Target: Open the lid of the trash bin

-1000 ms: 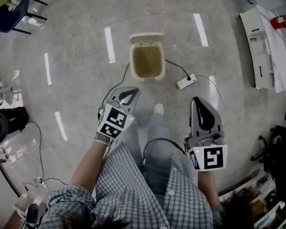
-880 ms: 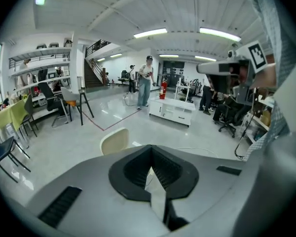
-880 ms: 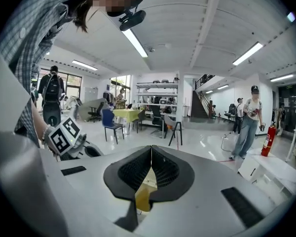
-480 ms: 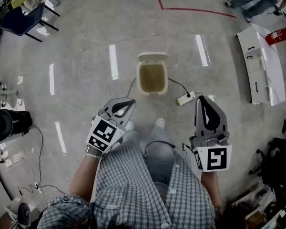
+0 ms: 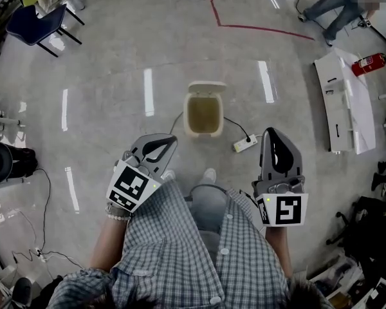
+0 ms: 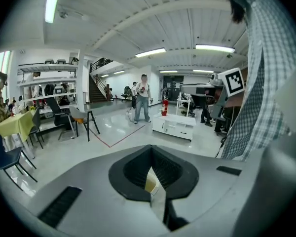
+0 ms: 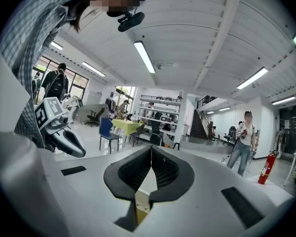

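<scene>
The floor (image 5: pixel 103 56) is polished grey concrete, glossy enough to mirror long strip lights, with a red line (image 5: pixel 257 28) marked across its far part. The trash bin (image 5: pixel 202 116) stands on it ahead of the person's feet, farther off than both claws and between them. It is a cream plastic box with rounded corners and a dull yellow-brown inside. Its lid (image 5: pixel 206 87) is already up, at the far edge. A white power strip (image 5: pixel 246 144) lies just right of the bin on a thin dark cable (image 5: pixel 233 122).

The left claw (image 5: pixel 159 148) and right claw (image 5: pixel 278 148) are smooth grey shells, each clenched with ribbed black pads meeting and nothing held.

Only the head view shows the bin. The left gripper view adds a white ribbed ceiling (image 6: pixel 187 28) and a staircase (image 6: pixel 96 85). The right gripper view adds a yellow-green counter (image 7: pixel 126 126) and shelves (image 7: pixel 160 115).
</scene>
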{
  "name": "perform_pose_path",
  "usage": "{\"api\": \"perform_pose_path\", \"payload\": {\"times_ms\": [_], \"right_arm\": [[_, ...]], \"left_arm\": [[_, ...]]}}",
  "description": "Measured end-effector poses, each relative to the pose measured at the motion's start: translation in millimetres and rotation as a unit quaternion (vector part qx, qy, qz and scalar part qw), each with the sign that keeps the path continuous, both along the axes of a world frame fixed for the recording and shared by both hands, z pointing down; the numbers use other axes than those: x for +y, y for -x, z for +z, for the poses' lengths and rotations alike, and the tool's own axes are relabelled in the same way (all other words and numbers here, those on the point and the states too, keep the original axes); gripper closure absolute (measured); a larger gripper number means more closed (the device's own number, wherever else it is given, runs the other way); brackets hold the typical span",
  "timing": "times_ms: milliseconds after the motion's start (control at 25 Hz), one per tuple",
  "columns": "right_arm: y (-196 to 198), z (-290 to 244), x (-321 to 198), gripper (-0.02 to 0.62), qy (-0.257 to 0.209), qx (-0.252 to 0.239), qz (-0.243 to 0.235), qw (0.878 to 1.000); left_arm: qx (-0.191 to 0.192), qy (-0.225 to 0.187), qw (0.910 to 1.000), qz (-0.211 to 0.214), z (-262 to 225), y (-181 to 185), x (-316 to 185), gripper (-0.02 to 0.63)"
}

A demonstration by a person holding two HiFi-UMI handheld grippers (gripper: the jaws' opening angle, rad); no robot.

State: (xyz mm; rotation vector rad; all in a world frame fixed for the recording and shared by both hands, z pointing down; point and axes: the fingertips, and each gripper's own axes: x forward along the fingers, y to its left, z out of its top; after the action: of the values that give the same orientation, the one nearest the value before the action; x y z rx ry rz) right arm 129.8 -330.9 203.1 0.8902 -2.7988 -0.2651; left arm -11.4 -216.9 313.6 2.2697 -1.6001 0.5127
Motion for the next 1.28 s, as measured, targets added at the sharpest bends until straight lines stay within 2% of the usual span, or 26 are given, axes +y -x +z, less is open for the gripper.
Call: {"api": "perform_pose_path", "payload": {"times_ms": [560, 800, 1280], "right_arm": [[24, -10, 10, 0.575, -0.009, -0.004, -0.016, 1.0], [29, -11, 12, 0.575, -0.011, -0.002, -0.021, 1.0], [31, -9, 15, 0.575, -0.007, 0.005, -0.025, 1.0]], "left_arm": [[-0.024, -0.047, 0.9986, -0.01, -32, 22, -16, 0.607], [-0.001, -0.068, 0.9973, -0.026, -45, 29, -22, 0.607], [-0.008, -0.081, 0.9966, -0.012, -56, 21, -28, 0.607]]}}
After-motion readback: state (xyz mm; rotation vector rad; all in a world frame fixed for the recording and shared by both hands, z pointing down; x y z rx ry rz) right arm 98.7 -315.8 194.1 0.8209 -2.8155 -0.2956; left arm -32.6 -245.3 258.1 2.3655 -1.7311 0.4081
